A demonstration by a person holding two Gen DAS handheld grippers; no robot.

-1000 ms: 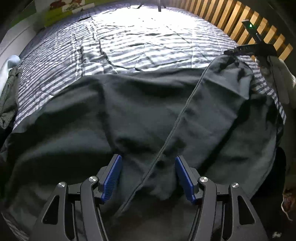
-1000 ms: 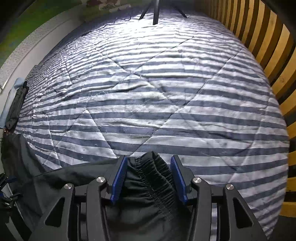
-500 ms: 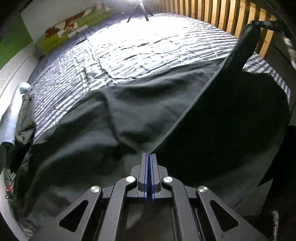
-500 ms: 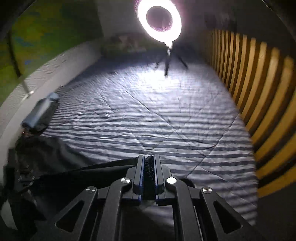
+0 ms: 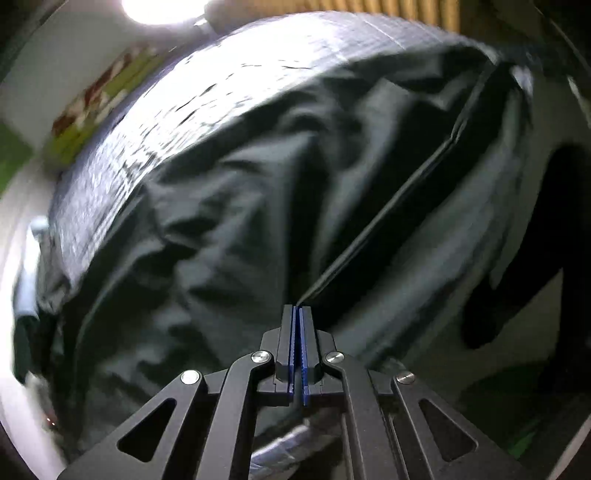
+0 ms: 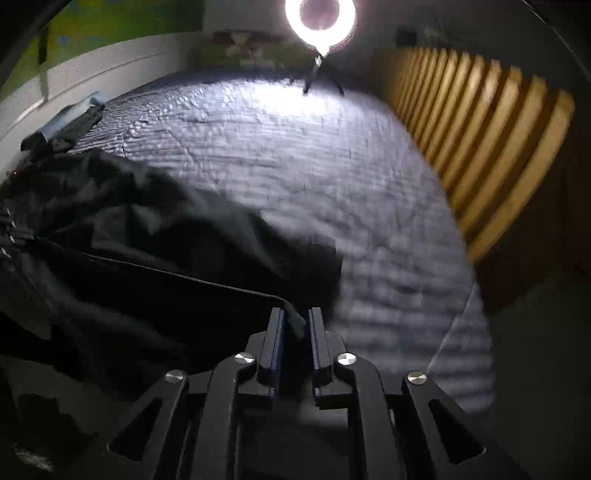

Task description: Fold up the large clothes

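A large dark trouser-like garment (image 5: 229, 229) hangs lifted above the striped bed cover (image 5: 192, 92). My left gripper (image 5: 296, 314) is shut on a thin edge of this garment, and a taut seam runs up to the right from its blue pads. In the right wrist view the same dark garment (image 6: 155, 266) drapes to the left. My right gripper (image 6: 295, 321) is shut on its bunched waistband, which shows between the fingers. The view is motion-blurred.
The striped quilt (image 6: 332, 177) spreads ahead. A ring light on a tripod (image 6: 320, 22) stands at the far end. A wooden slatted headboard (image 6: 487, 147) runs along the right. Folded clothes (image 6: 70, 125) lie at the left bed edge.
Both grippers went from open to shut on the garment and then lifted it off the bed. The fabric now hangs stretched between them, higher than before.
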